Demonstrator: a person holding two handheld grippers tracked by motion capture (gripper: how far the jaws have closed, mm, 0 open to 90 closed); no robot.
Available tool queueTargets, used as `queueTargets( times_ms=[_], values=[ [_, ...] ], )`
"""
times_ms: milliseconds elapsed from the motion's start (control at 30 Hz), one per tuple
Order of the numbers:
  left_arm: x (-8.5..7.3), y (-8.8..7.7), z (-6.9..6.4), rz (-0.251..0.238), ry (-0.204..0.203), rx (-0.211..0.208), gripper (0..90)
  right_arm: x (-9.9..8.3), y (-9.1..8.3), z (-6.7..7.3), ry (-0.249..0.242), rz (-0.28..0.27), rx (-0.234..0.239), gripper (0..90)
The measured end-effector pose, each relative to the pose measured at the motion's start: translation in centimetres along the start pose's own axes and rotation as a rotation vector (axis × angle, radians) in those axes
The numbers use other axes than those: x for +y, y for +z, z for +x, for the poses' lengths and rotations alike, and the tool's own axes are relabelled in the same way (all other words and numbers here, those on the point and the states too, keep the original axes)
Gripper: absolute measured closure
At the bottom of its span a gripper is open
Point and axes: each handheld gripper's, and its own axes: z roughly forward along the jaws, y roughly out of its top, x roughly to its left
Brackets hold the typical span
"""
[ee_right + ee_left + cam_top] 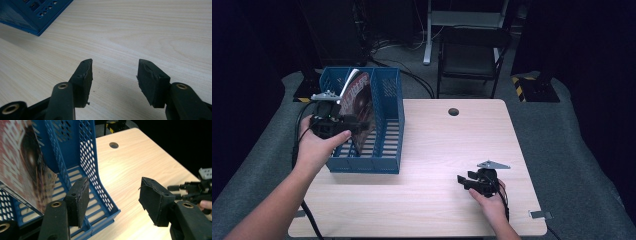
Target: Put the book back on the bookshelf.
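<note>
While my right gripper [467, 181] rests low on the table [437, 150], well clear of the blue file rack [384, 125] and nearest me, its jaws stand spread with nothing between them. Farther off, my left gripper [113, 197] hangs at the rack's open front, jaws likewise spread and empty. Inside the rack, a magazine [362, 100] leans tilted, just beside that gripper.

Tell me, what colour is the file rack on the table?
The rack is blue, with slotted and perforated walls; the left gripper view shows it best.
</note>
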Motion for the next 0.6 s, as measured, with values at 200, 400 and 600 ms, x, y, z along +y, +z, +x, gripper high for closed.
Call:
queueTargets(
  times_ms=[200,400,600],
  values=[
    [-2.4,0.5,-0.2,0.0,0.031,-0.004,41.2,0.0,-0.1,-0.1,-0.001,-0.006,0.0,45.7],
    [-4.9,1.2,-0.2,-0.009,0.016,-0.039,41.4,0.0,0.0,0.0,-0.015,0.001,0.002,45.7],
    [-6.8,2.2,0.0,-0.008,-0.015,-0.064,41.4,0.0,0.0,0.1,-0.004,0.002,0.0,45.7]
  ],
)
